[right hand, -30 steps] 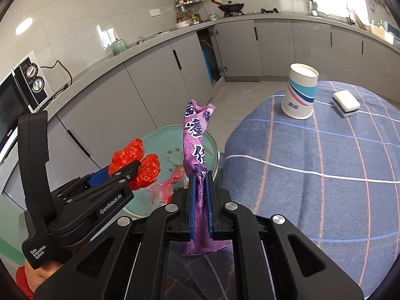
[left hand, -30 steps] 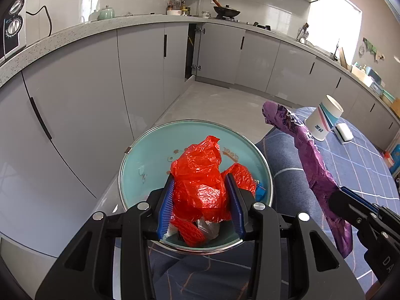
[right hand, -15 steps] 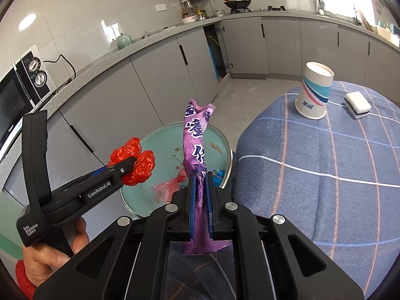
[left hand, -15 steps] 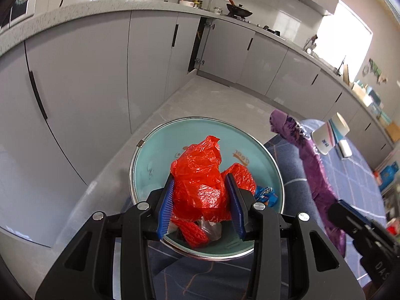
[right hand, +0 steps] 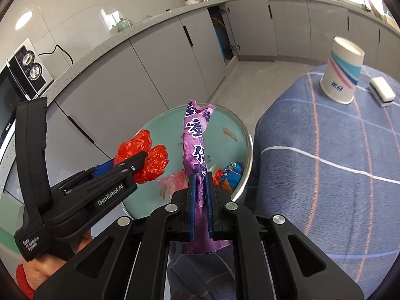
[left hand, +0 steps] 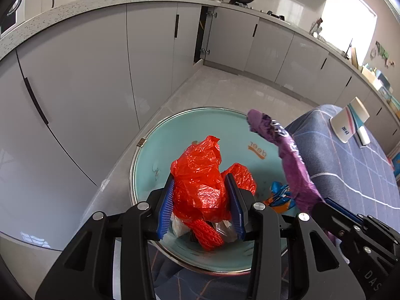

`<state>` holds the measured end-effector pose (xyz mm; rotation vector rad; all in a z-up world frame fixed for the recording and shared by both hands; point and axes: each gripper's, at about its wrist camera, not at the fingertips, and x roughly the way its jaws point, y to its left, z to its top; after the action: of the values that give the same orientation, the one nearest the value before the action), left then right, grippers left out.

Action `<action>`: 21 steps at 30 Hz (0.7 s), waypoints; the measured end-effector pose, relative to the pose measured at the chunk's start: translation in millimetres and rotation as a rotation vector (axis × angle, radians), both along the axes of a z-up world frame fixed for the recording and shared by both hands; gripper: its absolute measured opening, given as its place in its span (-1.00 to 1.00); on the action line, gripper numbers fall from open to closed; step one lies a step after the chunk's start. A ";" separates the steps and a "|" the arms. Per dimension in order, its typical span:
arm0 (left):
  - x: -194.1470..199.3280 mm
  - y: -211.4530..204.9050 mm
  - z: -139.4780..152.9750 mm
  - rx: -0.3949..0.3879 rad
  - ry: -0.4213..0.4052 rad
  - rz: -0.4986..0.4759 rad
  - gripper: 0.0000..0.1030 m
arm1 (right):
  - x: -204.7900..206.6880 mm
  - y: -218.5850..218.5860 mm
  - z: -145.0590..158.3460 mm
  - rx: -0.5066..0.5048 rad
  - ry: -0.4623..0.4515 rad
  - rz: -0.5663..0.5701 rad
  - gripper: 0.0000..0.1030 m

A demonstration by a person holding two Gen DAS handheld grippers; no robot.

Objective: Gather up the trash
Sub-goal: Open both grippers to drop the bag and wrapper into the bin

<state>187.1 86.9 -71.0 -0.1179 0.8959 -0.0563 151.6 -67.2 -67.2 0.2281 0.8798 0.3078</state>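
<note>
My left gripper (left hand: 201, 182) is shut on a crumpled red plastic bag (left hand: 200, 175) and holds it above a teal round bin (left hand: 155, 150) on the floor. The bag also shows in the right wrist view (right hand: 142, 157). My right gripper (right hand: 200, 175) is shut on a long purple wrapper (right hand: 195, 137) that sticks up over the bin (right hand: 162, 130); the wrapper shows in the left wrist view (left hand: 290, 160). In the bin lie a blue-orange wrapper (left hand: 278, 195), red netting (left hand: 207, 235) and clear plastic.
A table with a blue checked cloth (right hand: 325, 165) stands right of the bin. On it are an upturned paper cup (right hand: 343, 70) and a white sponge (right hand: 382, 91). Grey kitchen cabinets (left hand: 87, 75) run along the left and back.
Both grippers have moved closer over the bin with their loads. The purple wrapper now reaches over the bin's rim in the left wrist view. Grips are unchanged.
</note>
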 end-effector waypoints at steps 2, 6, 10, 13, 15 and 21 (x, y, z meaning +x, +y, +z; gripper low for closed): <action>4.4 -2.2 -1.3 0.014 0.006 0.000 -0.23 | 3.0 2.4 -3.2 -0.005 0.003 0.005 -0.83; 9.3 -3.1 -7.3 0.036 0.025 0.007 -0.23 | 9.0 6.7 -9.1 -0.005 0.012 0.012 -0.83; 10.0 -3.8 -12.3 0.048 0.042 0.010 -0.23 | 12.8 6.3 -14.0 0.004 0.023 0.027 -0.82; 10.5 -5.1 -15.2 0.060 0.051 0.012 -0.23 | 14.3 4.4 -15.7 0.014 0.016 0.027 -0.75; 9.8 -5.8 -16.4 0.069 0.052 0.012 -0.23 | 15.8 1.6 -18.0 0.020 0.019 0.023 -0.75; 8.7 -7.0 -19.8 0.090 0.059 0.018 -0.21 | 15.7 -1.5 -18.0 0.025 0.018 0.018 -0.75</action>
<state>195.7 79.9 -90.8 -0.0441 0.9550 0.0048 167.3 -68.7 -85.2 0.2465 0.8964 0.3341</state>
